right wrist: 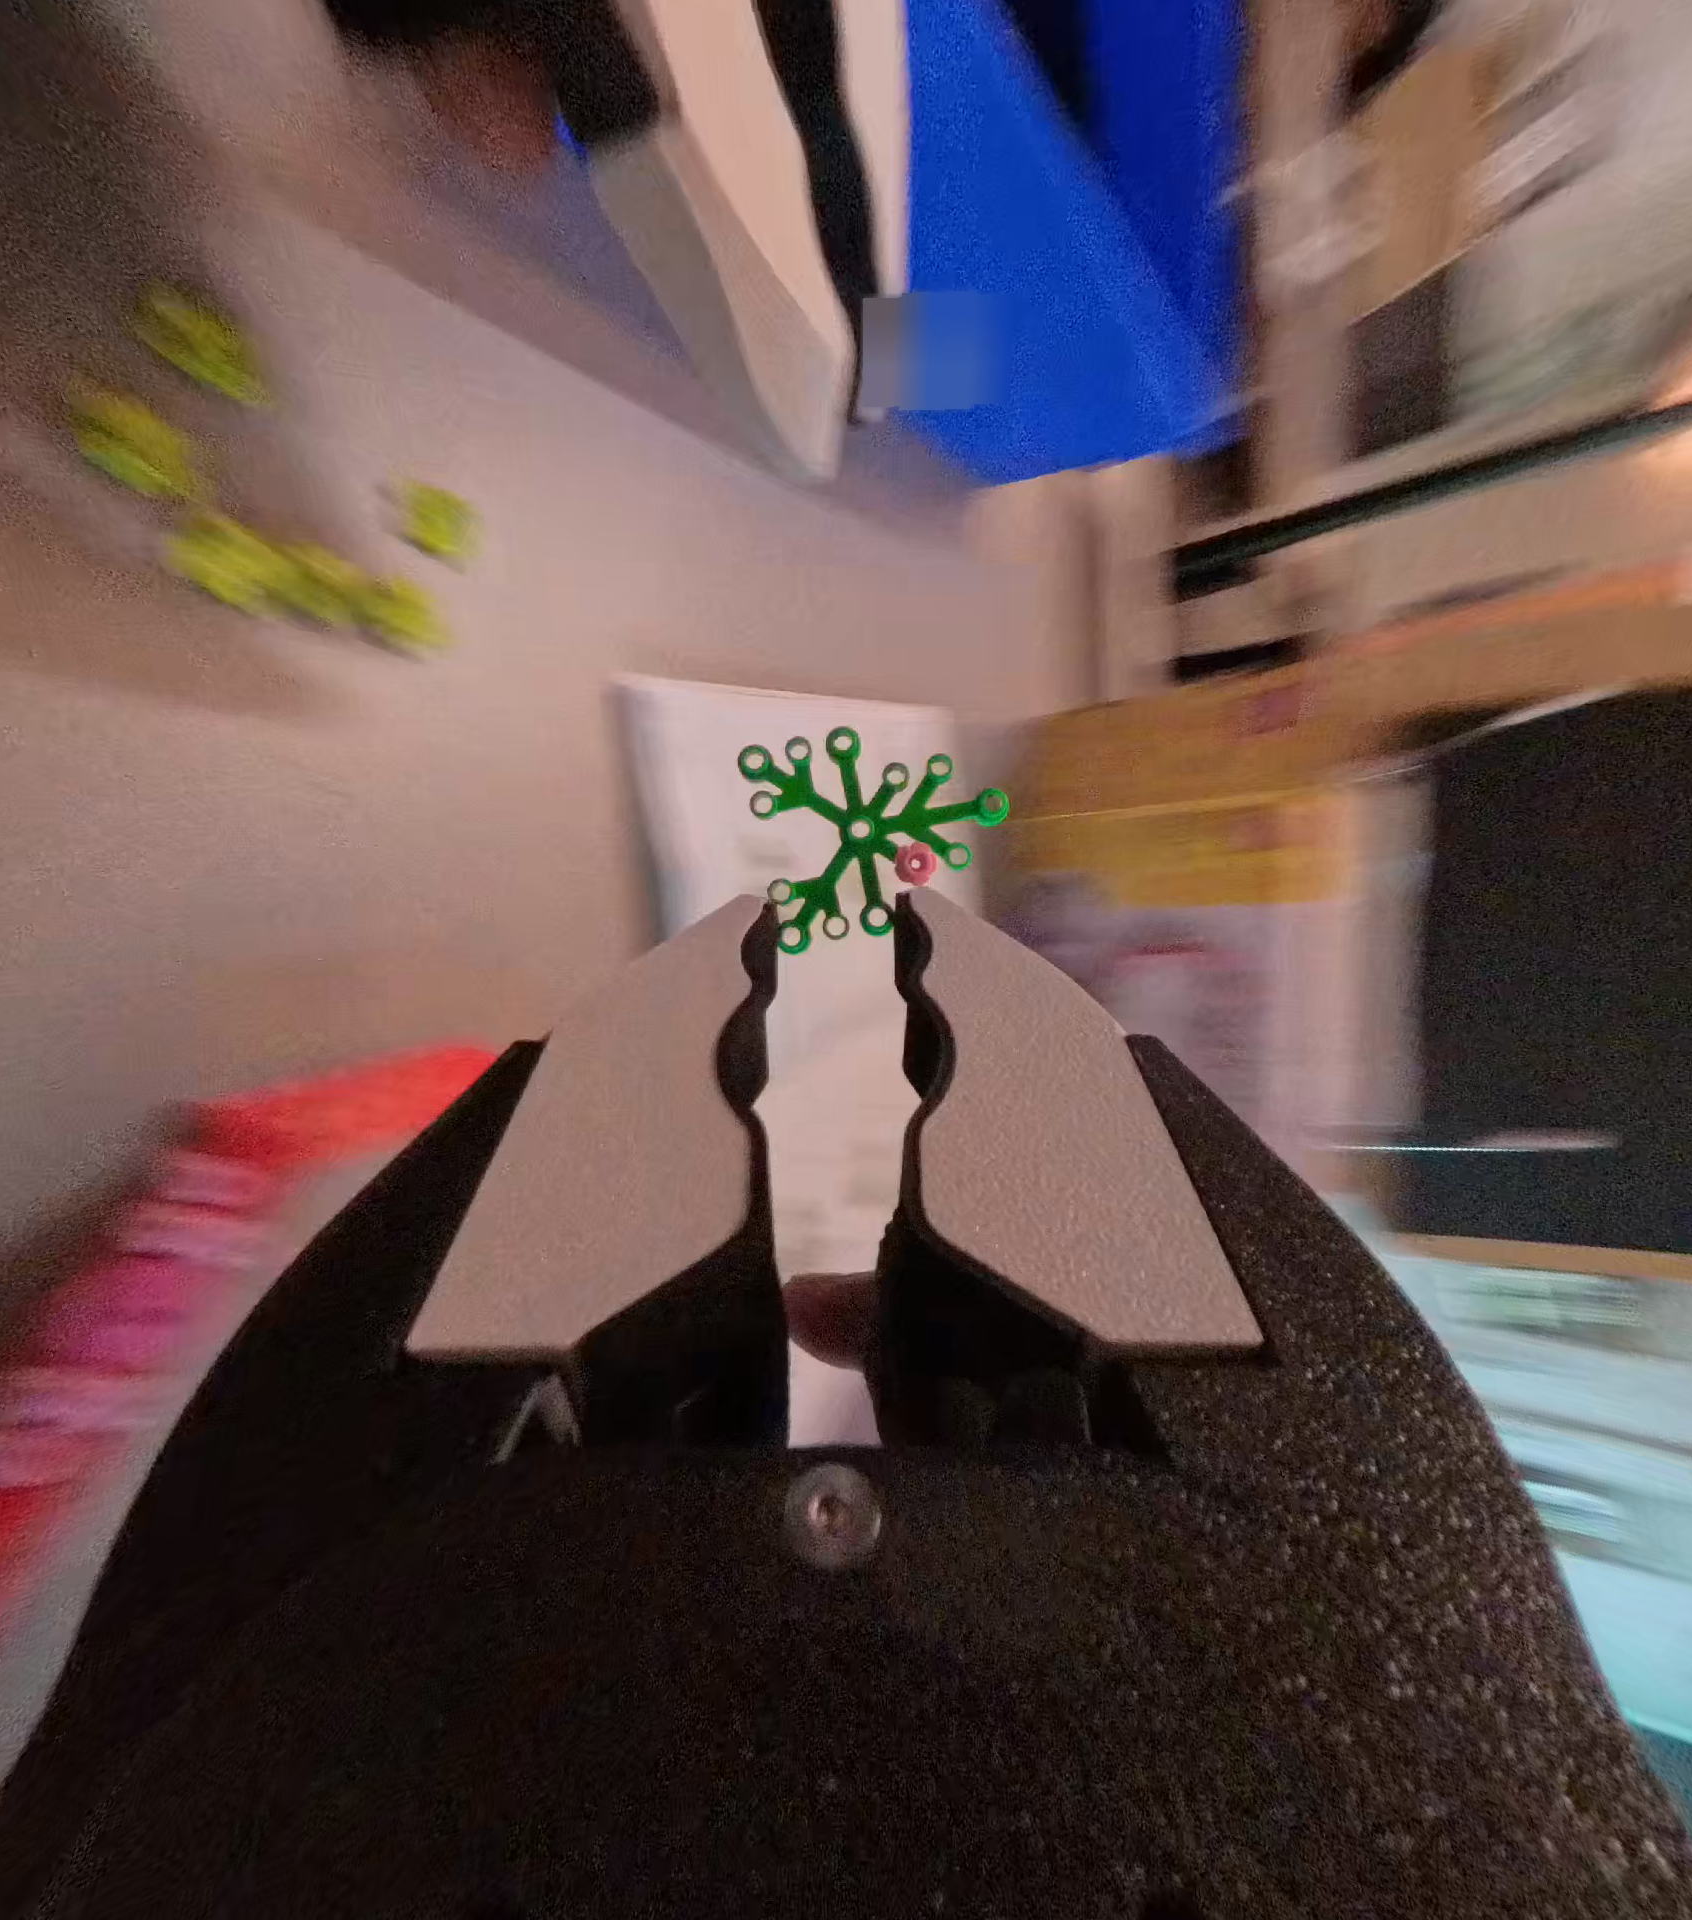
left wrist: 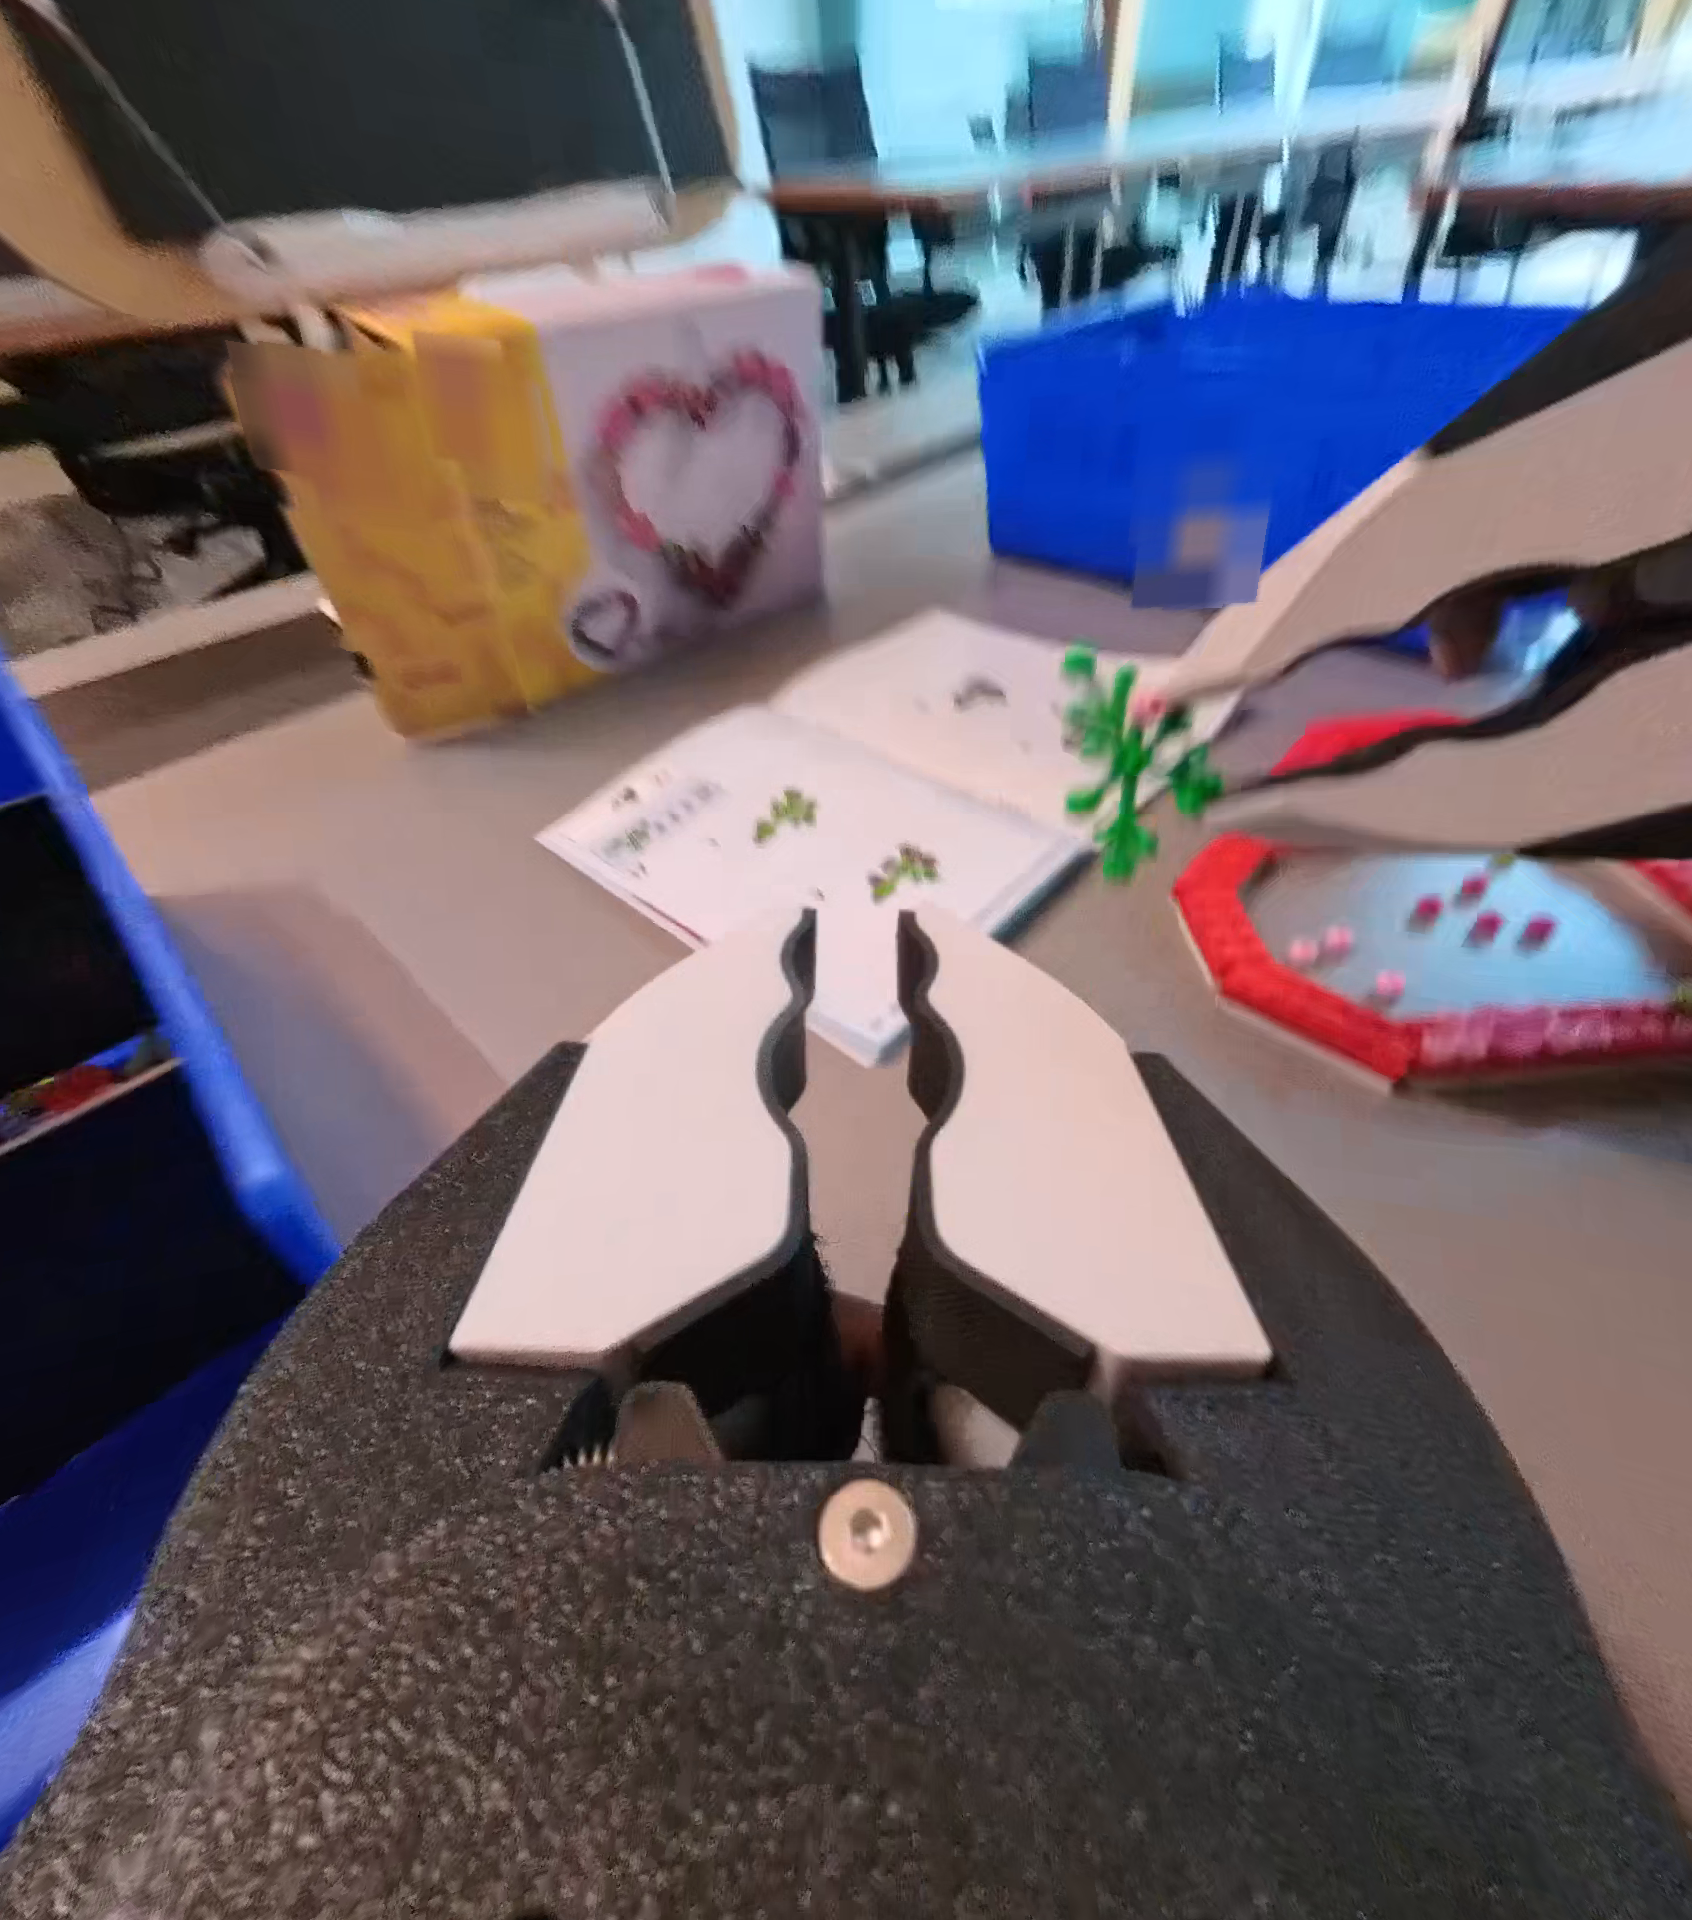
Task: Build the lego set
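Lego heart frame, its red border already laid with a few pink studs inside, sits right of the instruction booklet; the left gripper hangs empty, slightly spread, near the booklet.

Right wrist view: the right gripper pinches a green branching leaf piece carrying one pink flower; most decoration looks left to do.

Two blue bins on a grey table; dark chairs blurred behind
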Demonstrator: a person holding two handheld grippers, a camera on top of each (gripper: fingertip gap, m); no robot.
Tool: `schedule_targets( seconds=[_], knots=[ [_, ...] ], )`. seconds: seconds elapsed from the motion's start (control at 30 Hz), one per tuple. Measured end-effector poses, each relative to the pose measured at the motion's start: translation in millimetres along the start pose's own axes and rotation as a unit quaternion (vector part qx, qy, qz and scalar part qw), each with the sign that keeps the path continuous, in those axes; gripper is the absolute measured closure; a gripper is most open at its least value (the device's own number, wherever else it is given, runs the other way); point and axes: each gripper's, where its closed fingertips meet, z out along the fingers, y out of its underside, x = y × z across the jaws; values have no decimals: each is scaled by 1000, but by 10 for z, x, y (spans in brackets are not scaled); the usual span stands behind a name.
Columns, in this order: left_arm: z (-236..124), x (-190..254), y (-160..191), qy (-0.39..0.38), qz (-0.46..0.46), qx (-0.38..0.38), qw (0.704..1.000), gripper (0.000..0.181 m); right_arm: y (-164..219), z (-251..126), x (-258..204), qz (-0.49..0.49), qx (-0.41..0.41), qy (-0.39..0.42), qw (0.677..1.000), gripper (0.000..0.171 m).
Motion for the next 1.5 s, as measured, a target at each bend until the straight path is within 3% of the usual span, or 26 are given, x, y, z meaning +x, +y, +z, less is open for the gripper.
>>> schedule_targets(
  seconds=[0.07, 0.17, 0.3, 0.43, 0.5, 0.53, 0.57, 0.63, 0.7, 0.77, 0.83, 0.93, 1.03, 1.13, 1.37, 1.5],
  knots=[
    [-64, -56, -113, -1, -30, 43, 999, 167, -97, -191, 515, -215, -2, 166, 962, 149],
    [-88, -43, -163, 11, -46, 64, 997, 167, -268, -382, 933, -404, 18, 287, 869, 150],
    [-81, -23, -156, 7, -27, 63, 998, 168, -348, -495, 1141, -482, 35, 335, 809, 150],
    [-82, -16, -168, 9, -27, 69, 997, 168, -406, -579, 1178, -459, 53, 349, 815, 150],
    [-80, -19, -160, 9, -26, 68, 997, 168, -449, -612, 1151, -499, 51, 365, 784, 150],
    [-80, -18, -155, 10, -25, 67, 997, 168, -399, -623, 1246, -465, 42, 361, 807, 150],
    [-81, -14, -154, 11, -25, 68, 997, 168, -312, -584, 1305, -400, 37, 331, 854, 150],
    [-81, 6, -157, 19, -28, 69, 997, 168, -106, -341, 1065, -233, 37, 183, 954, 150],
    [-81, 62, -169, 44, -42, 73, 995, 168, -9, -173, 661, -61, 42, 43, 996, 150],
    [-76, 182, -180, 98, -91, 72, 988, 165, -112, -169, 340, 80, 102, -56, 990, 150],
    [-75, 332, -223, 166, -167, 74, 969, 157, -179, -198, 95, 206, 135, -157, 956, 150],
    [-78, 561, -332, 263, -276, 81, 921, 137, -190, -235, -84, 300, 153, -224, 915, 150],
    [18, 656, -272, 288, -338, 54, 894, 136, -96, -239, -129, 304, 135, -214, 919, 150],
    [106, 711, -213, 293, -379, 32, 877, 146, -59, -266, -169, 277, 125, -203, 931, 150],
    [227, 900, -122, 313, -389, -7, 866, 154, -37, -291, -210, 178, 106, -150, 967, 150],
    [234, 966, -163, 330, -380, 2, 864, 176, -25, -315, -246, 151, 109, -140, 973, 149]
  ],
)
